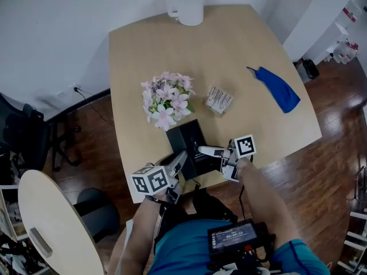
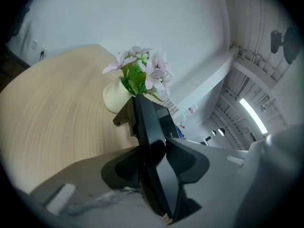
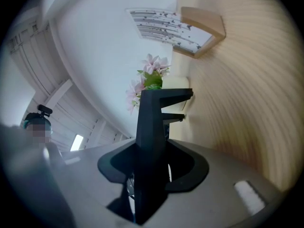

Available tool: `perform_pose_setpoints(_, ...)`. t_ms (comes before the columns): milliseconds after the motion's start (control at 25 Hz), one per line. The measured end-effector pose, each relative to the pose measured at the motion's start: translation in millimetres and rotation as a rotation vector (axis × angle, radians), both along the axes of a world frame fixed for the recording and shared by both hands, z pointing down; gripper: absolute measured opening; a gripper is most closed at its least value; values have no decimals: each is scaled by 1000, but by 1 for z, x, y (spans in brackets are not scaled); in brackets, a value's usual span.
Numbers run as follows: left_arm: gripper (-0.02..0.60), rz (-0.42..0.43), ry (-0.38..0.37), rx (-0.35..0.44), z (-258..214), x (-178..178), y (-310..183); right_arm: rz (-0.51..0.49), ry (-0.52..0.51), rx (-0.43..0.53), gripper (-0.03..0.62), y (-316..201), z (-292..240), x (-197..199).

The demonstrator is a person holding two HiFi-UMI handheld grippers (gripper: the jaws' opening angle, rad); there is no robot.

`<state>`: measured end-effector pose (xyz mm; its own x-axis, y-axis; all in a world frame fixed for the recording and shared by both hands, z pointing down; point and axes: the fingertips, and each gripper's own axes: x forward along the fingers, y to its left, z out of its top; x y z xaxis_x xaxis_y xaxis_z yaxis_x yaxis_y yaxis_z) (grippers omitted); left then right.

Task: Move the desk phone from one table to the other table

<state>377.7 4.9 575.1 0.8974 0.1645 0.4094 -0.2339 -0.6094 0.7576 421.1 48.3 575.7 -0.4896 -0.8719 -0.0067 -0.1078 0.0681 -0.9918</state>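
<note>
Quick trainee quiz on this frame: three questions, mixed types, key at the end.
1. True or false: the left gripper and the right gripper are both shut on the desk phone.
2. What stands on the table right behind the phone? A flowers, B laptop, C bottle.
3. Fill in: the cloth lying at the table's right in the head view is ___.
Key: 1 true; 2 A; 3 blue.

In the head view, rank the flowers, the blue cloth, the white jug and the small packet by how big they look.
1. flowers
2. blue cloth and white jug, about alike, so not ranked
3. small packet
</note>
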Motion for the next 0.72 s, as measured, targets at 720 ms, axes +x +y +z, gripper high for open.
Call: perform_pose_setpoints(720,175,37,-50,39,22,12,17,155,363,-232,276,12,27,12)
